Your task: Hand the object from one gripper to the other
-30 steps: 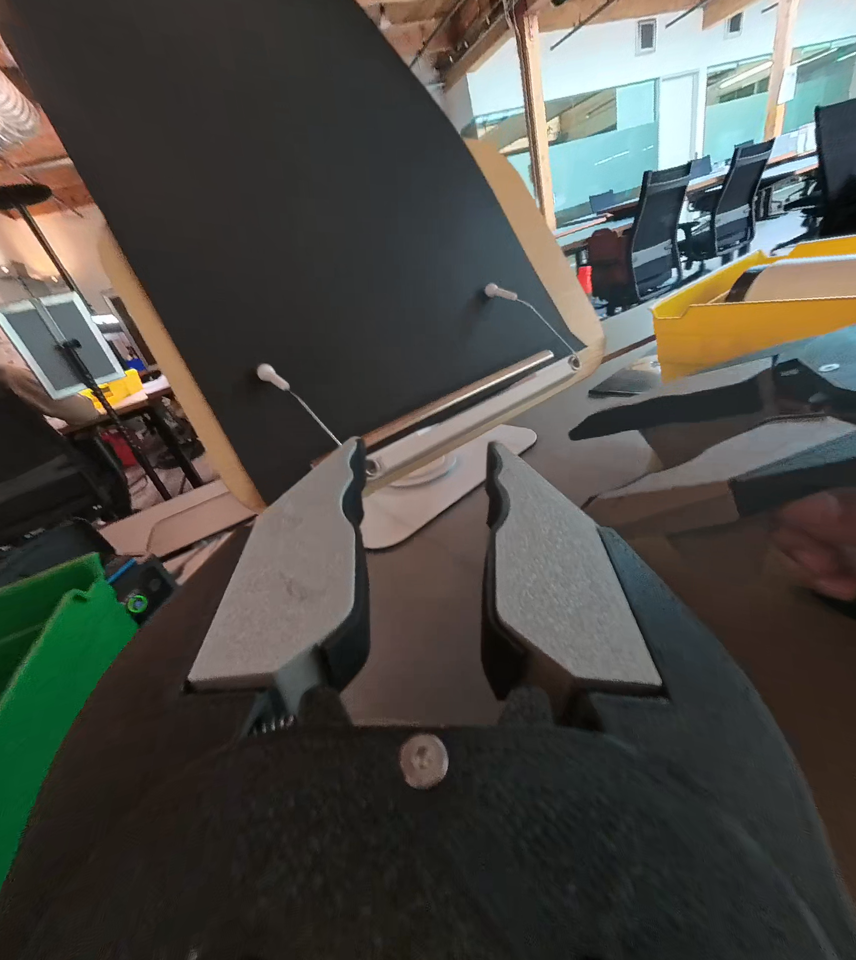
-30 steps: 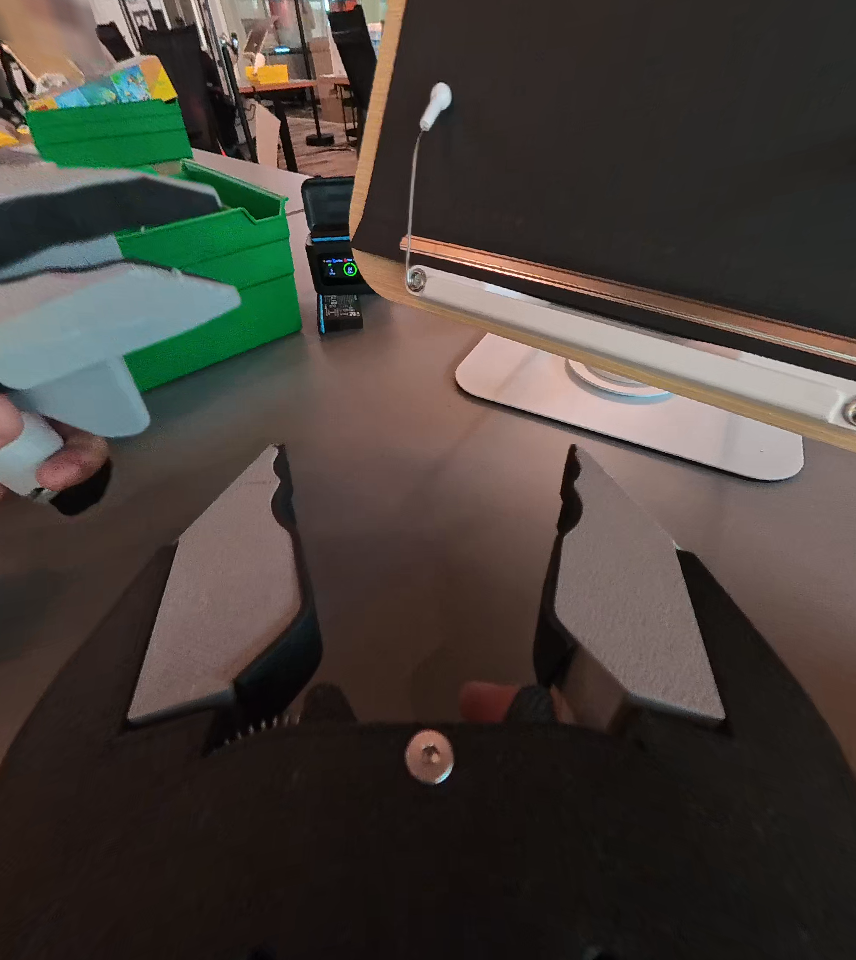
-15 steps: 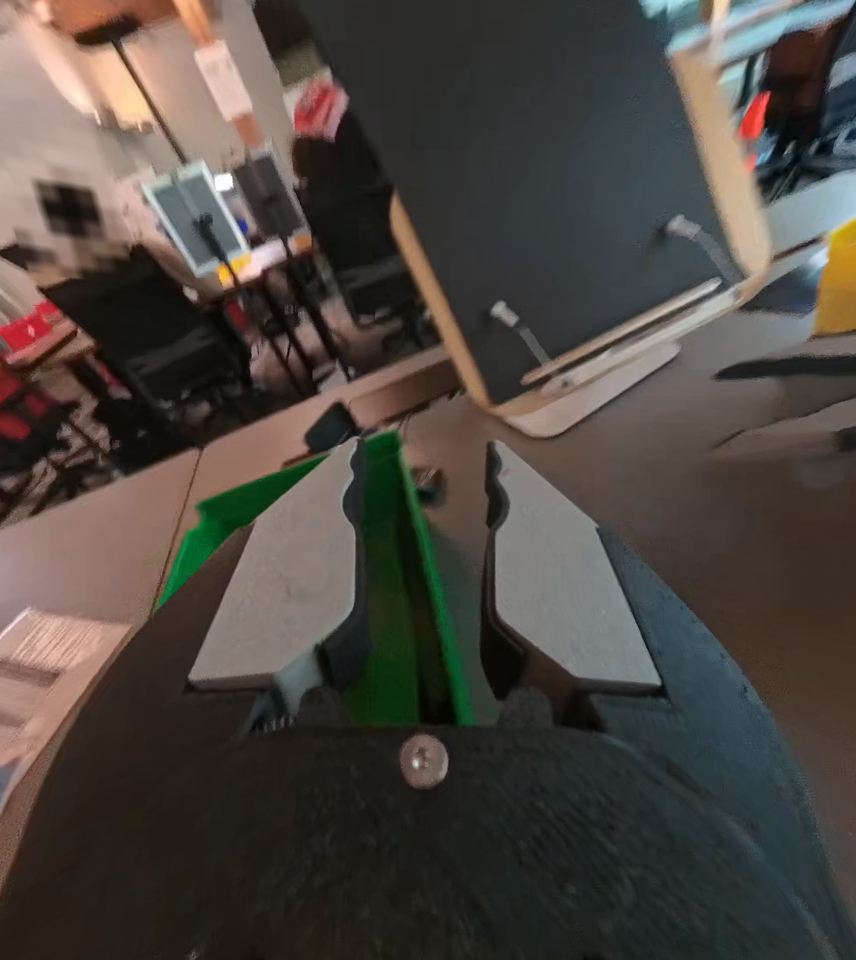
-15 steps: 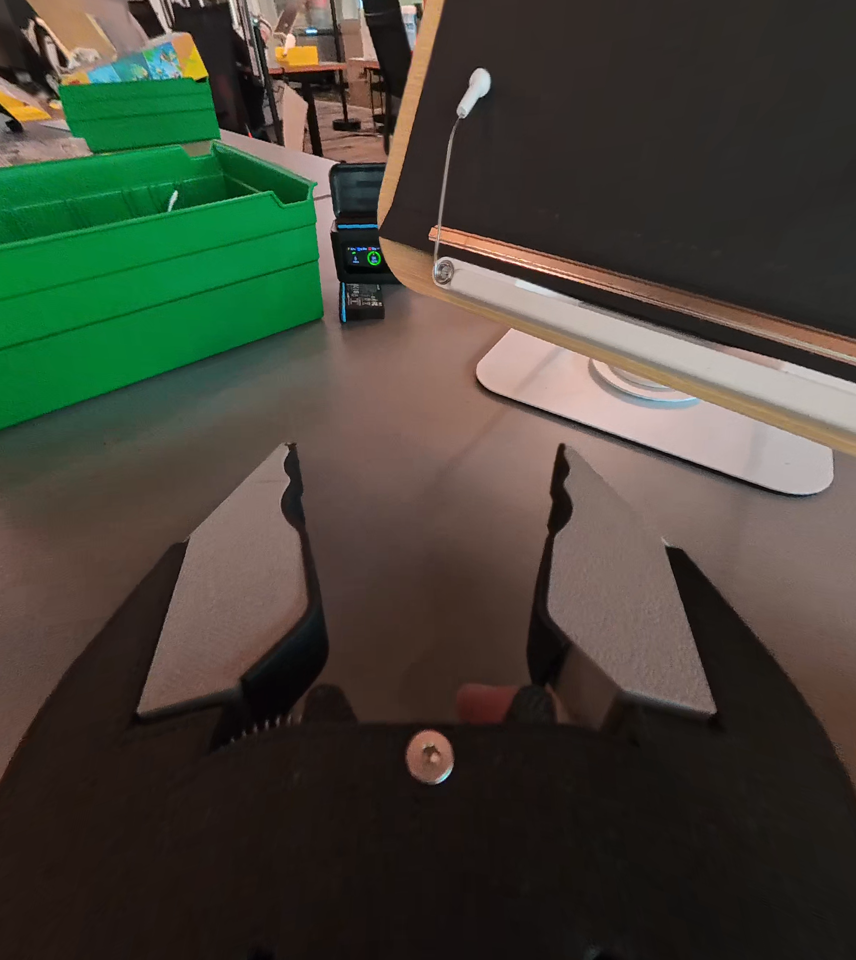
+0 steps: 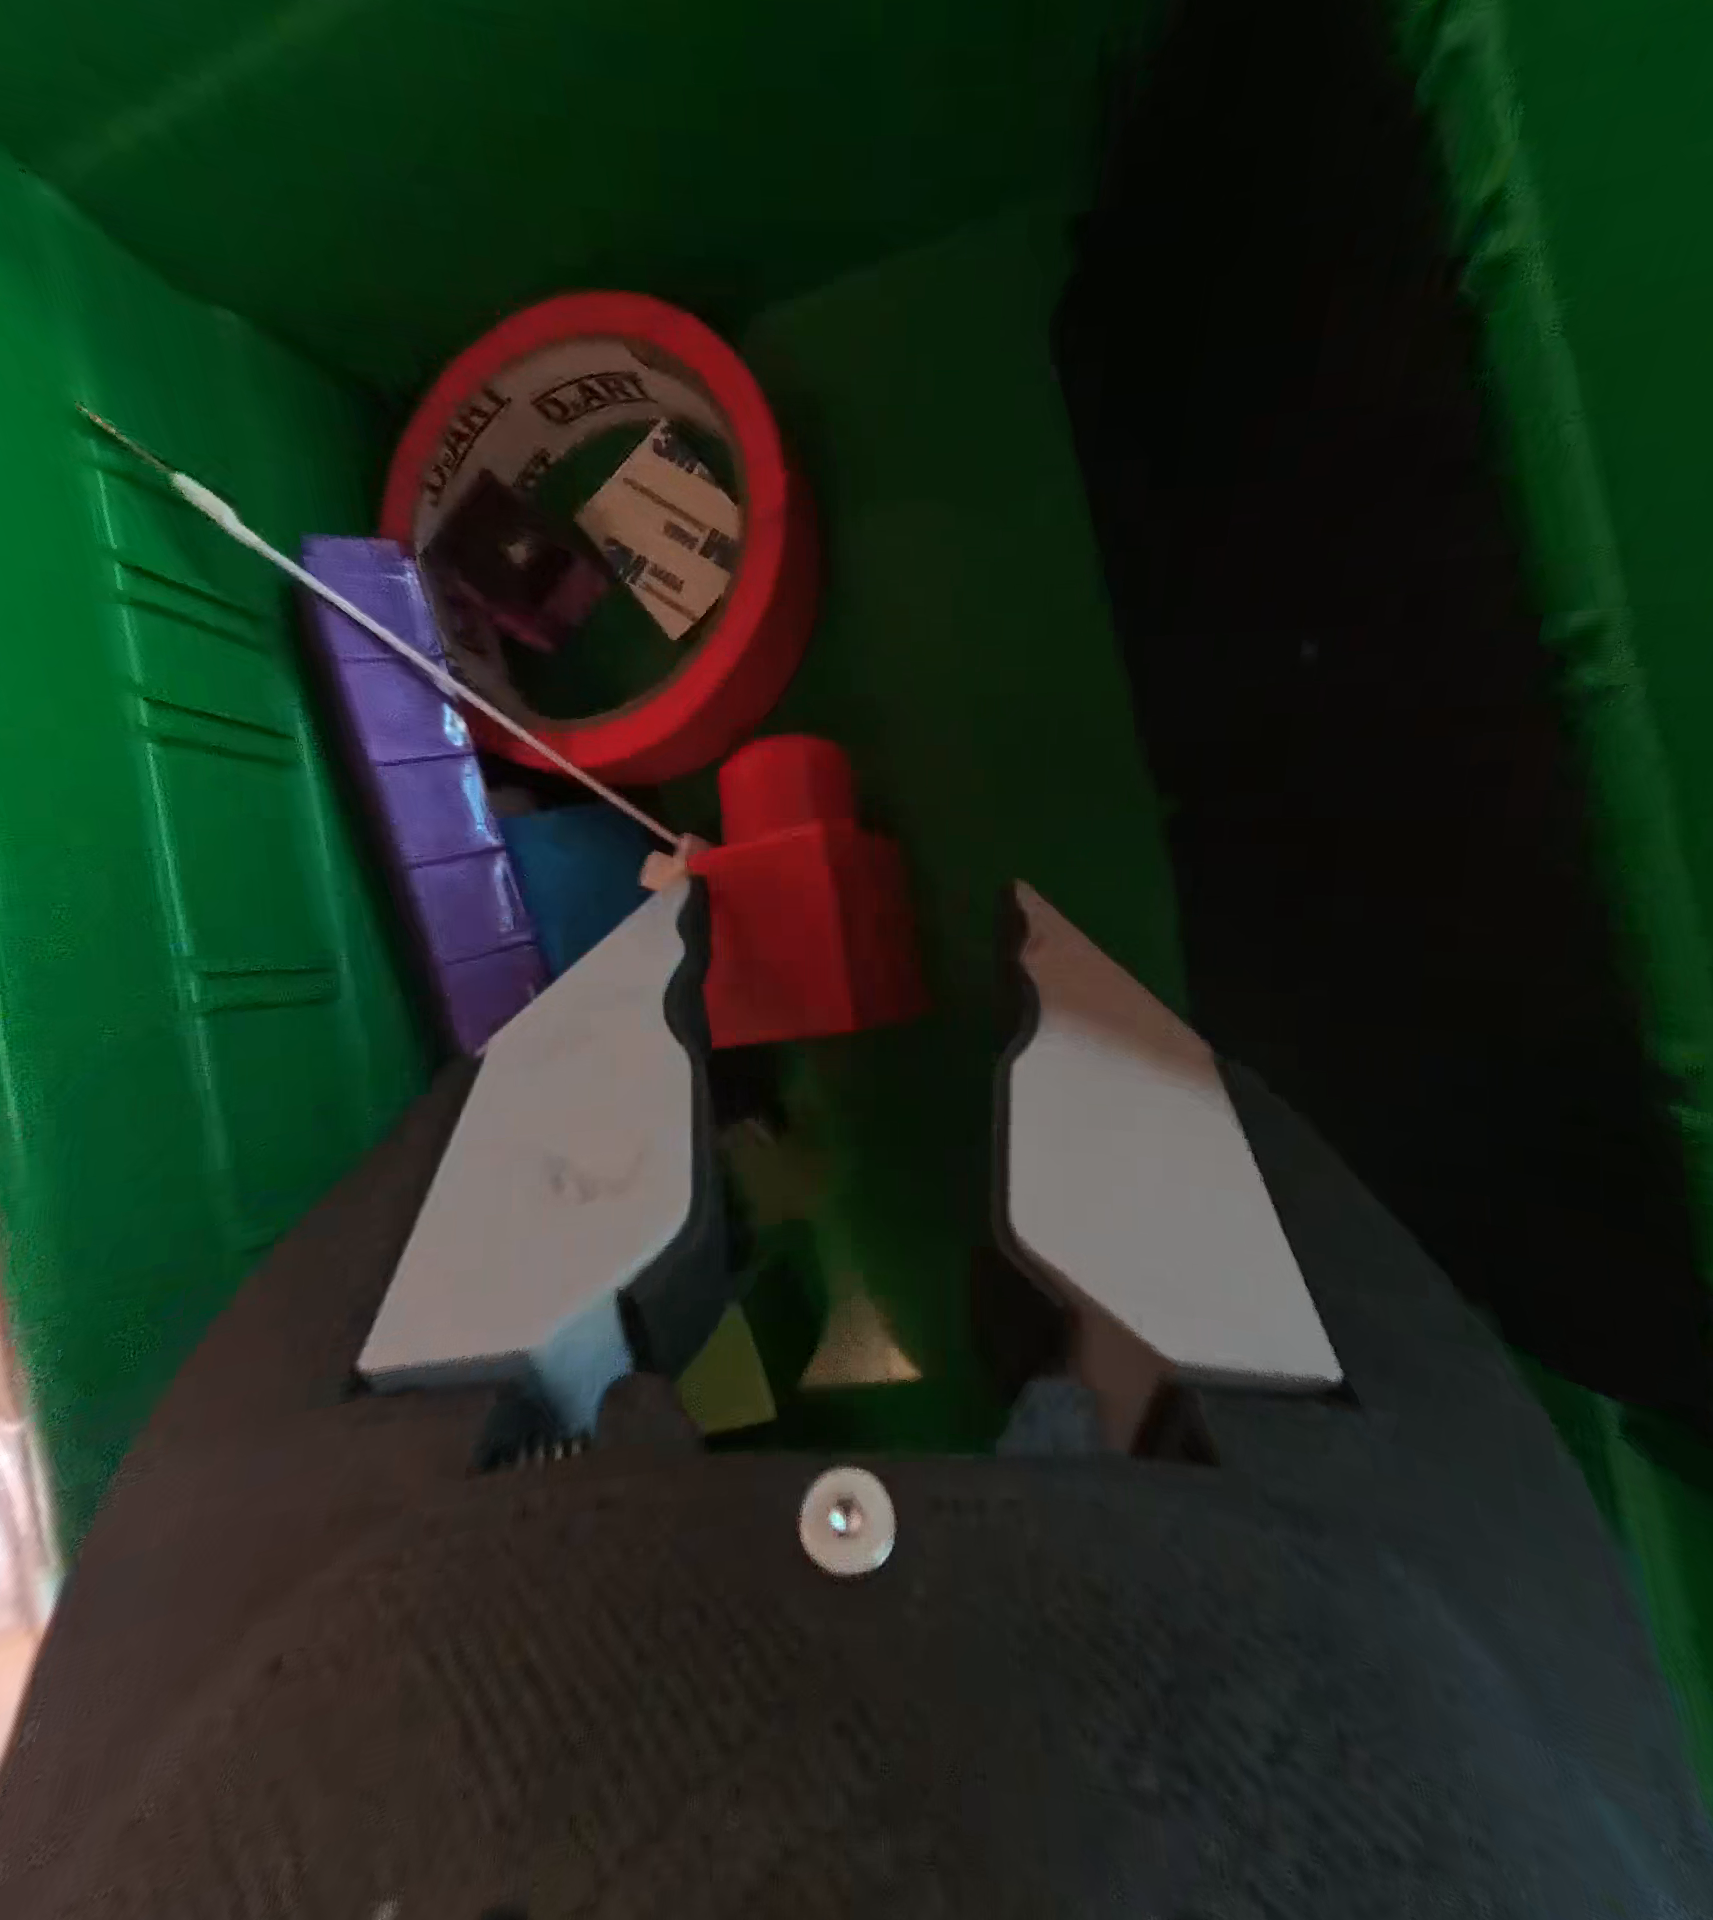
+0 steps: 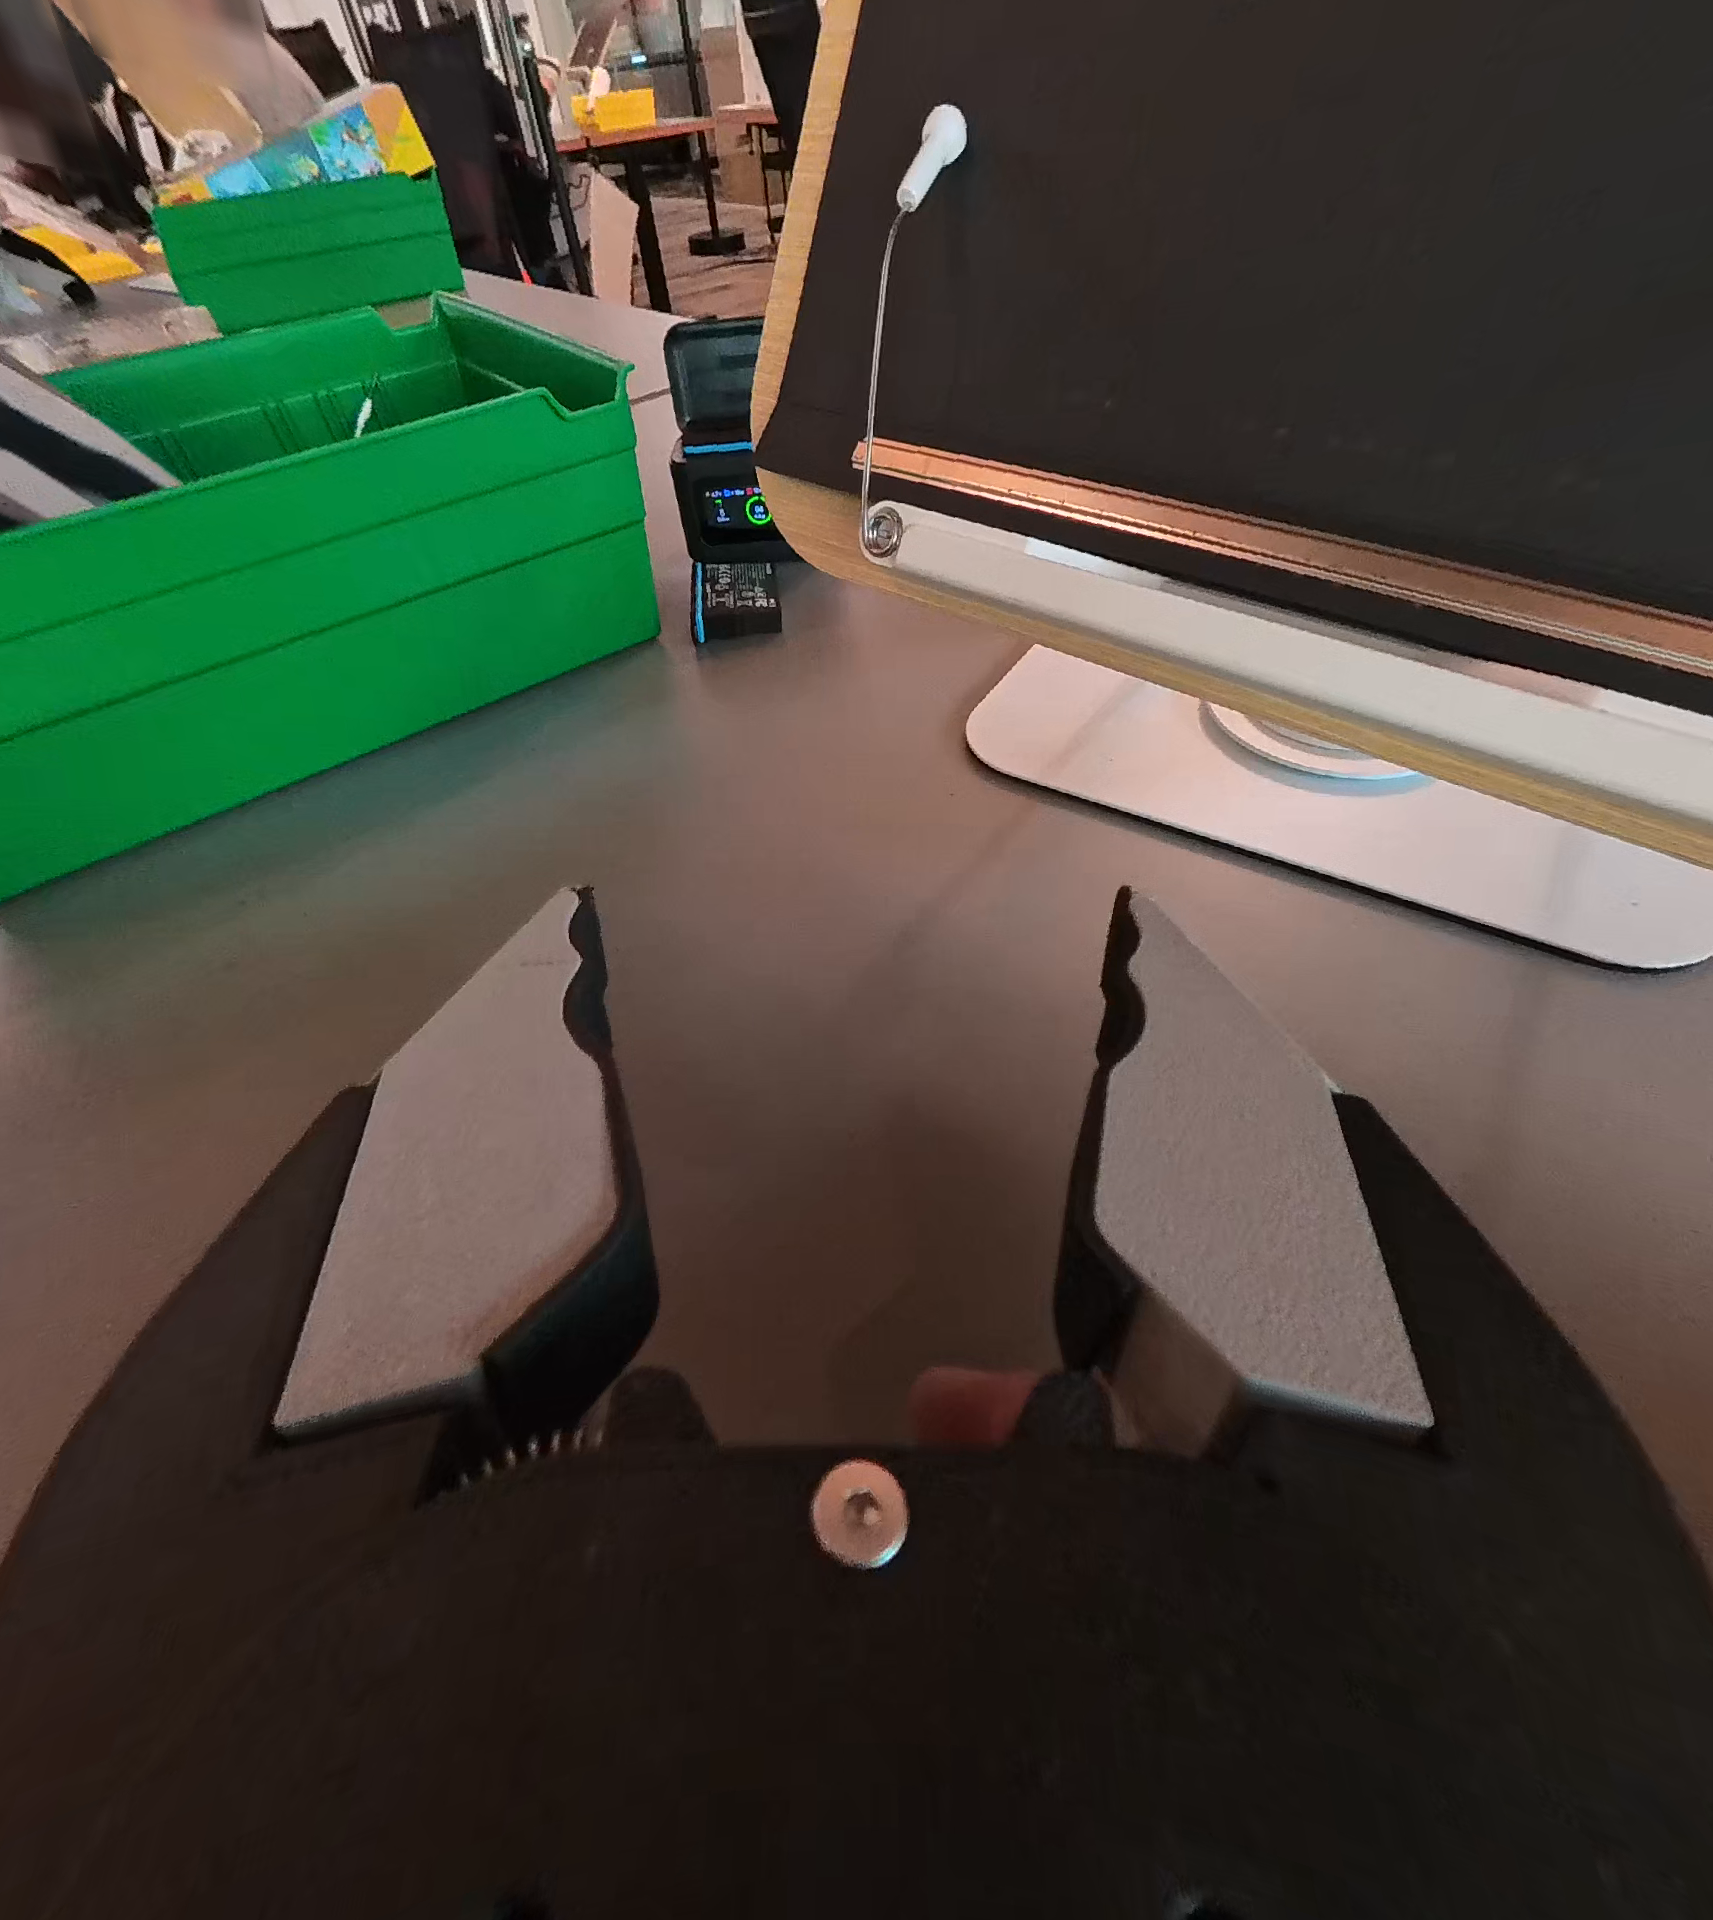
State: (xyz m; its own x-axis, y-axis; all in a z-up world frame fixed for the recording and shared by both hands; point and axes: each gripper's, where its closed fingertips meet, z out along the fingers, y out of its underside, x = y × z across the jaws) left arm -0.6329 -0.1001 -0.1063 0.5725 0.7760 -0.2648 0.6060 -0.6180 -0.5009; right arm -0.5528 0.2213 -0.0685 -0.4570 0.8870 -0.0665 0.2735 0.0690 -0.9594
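Note:
My left gripper [image 5: 847,914] is open and points down into a green bin [image 5: 208,831]. A red block [image 5: 800,914] lies just past its tips, near the left finger. Beyond it lie a red tape roll [image 5: 758,582], a purple bar [image 5: 416,769], a blue piece [image 5: 571,873] and a white zip tie [image 5: 364,623]. My right gripper [image 6: 852,935] is open and empty, held low over the grey table [image 6: 831,790]. The green bin [image 6: 260,613] stands at its left, with part of the left gripper [image 6: 10,436] over it.
A black board on a white stand [image 6: 1351,810] fills the right of the right wrist view. A small black device with a lit screen [image 6: 727,499] stands between bin and board. A second green bin [image 6: 301,249] and office desks sit behind. The blue piece [image 5: 571,873] sits 4 cm or so from the ends of my left fingers.
My left gripper swung left from the board, tipped down and entered the green bin. My right gripper turned slightly, so the bin and board shifted in its view; it stays open.

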